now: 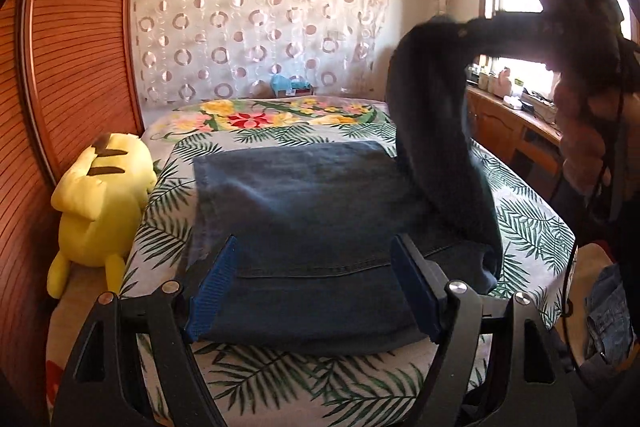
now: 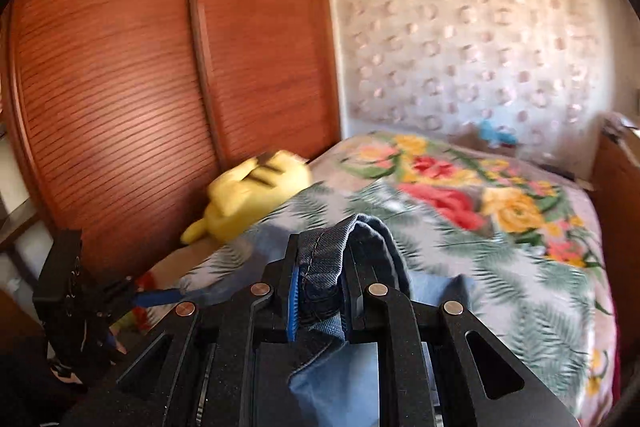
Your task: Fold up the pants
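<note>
Denim pants (image 1: 312, 211) on leaf-print bed (image 1: 532, 223), left tongs (image 1: 316, 283) released, right tongs (image 2: 320, 291) clenched on hem, no writing legible

Right wrist view is motion-blurred: floral leaf-print bedspread (image 2: 500, 227) and yellow plush toy (image 2: 256, 195) smeared. Dark blue denim pants (image 2: 324, 259) hide the right gripper's (image 2: 320, 291) pads. Black left gripper (image 2: 92, 299) is cut by the frame edge.

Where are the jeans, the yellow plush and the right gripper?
jeans (image 1: 304, 211), left wrist view, flat folded panel.
yellow plush (image 1: 96, 203), left wrist view, its body.
right gripper (image 2: 320, 287), right wrist view, between fingertips, on pinched denim.
</note>
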Demonstrator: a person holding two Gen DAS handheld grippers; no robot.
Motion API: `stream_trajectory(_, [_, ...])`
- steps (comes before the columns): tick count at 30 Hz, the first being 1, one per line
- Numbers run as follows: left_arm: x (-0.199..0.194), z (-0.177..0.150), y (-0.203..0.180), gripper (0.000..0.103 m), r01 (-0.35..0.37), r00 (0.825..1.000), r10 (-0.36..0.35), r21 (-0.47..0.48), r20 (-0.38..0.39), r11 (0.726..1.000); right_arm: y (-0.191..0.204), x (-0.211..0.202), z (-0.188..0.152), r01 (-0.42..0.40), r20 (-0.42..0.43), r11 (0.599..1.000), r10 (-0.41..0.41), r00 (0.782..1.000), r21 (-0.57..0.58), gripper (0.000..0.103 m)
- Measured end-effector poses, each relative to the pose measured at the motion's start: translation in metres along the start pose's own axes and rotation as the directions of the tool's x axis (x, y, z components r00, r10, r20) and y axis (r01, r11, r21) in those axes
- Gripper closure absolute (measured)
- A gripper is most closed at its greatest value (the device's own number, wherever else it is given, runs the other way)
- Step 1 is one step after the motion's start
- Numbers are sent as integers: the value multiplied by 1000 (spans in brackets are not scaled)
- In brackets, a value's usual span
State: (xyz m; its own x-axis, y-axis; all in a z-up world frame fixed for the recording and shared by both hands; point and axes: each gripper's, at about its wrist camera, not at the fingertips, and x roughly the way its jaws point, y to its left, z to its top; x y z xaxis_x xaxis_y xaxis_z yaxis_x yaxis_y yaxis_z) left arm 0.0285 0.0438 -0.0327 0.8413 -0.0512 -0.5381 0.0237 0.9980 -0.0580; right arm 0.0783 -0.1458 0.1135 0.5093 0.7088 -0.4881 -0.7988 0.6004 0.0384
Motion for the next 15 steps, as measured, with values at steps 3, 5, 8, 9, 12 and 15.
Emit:
stream_trajectory(3, [2,-4,6,25,-5,1000,5,-10,-10,1000,-2,19,-4,-50,-56,999,50,997,11,87])
stream_trajectory(5, [3,-6,7,25,-7,1000,7,-14,-16,1000,-2,34,-6,-37,-94,999,38,995,12,80])
stream_trajectory(8, [6,-10,10,25,-10,1000,10,-20,-25,1000,-12,35,-7,-13,-114,1000,15,993,15,65])
stream_trajectory(9, [7,-10,11,25,-11,1000,10,-23,-27,1000,-10,39,2,-8,-113,1000,10,994,15,59])
stream_trajectory(12, [9,-10,13,25,-9,1000,9,-28,-26,1000,-8,39,9,22,-104,1000,-20,994,19,56])
stream_trajectory(15, [13,-10,14,25,-13,999,12,-22,-29,1000,-1,34,-3,63,-100,998,-60,993,21,54])
